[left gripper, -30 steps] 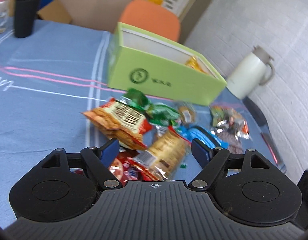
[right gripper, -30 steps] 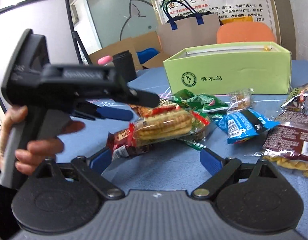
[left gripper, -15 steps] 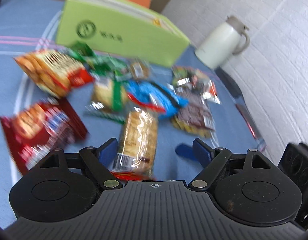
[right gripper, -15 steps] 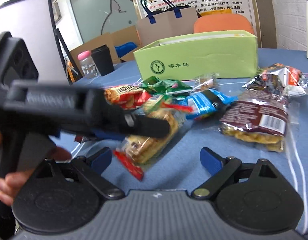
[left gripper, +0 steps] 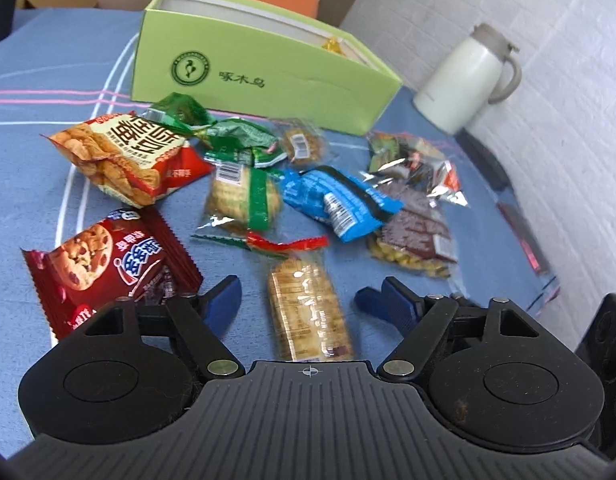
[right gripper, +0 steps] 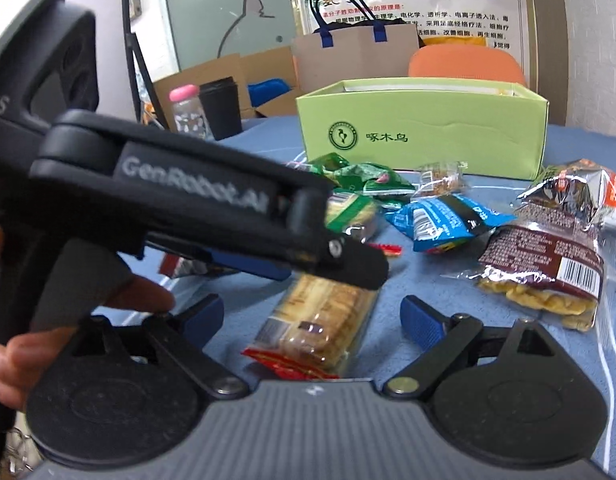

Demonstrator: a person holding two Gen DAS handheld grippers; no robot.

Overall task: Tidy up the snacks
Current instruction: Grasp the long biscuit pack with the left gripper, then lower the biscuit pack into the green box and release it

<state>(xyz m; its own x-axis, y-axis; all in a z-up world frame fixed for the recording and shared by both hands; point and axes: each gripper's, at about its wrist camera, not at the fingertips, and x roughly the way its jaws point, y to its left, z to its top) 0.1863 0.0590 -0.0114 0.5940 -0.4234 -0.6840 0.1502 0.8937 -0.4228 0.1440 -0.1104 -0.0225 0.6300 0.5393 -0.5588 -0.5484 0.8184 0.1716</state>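
Several snack packs lie on a blue tablecloth in front of a green box (left gripper: 263, 68), which also shows in the right wrist view (right gripper: 420, 132). A clear cracker pack (left gripper: 308, 308) with red ends lies between the open fingers of my left gripper (left gripper: 308, 300). The same pack (right gripper: 320, 324) lies between the open fingers of my right gripper (right gripper: 312, 316). The left gripper's black body (right gripper: 187, 208) crosses the right wrist view just above the pack. Near it lie a red cookie pack (left gripper: 107, 268), an orange snack bag (left gripper: 123, 156) and a blue pack (left gripper: 340, 204).
A white jug (left gripper: 468, 80) stands at the right by a white brick wall. A black cup (right gripper: 219, 108) and a pink-capped bottle (right gripper: 185, 112) stand at the far left. An orange chair (right gripper: 464, 62) and cardboard boxes sit behind the table.
The cracker pack was carried in the left gripper a second ago; it now lies on the cloth between both open grippers. Both views have steadied and drawn closer to it.
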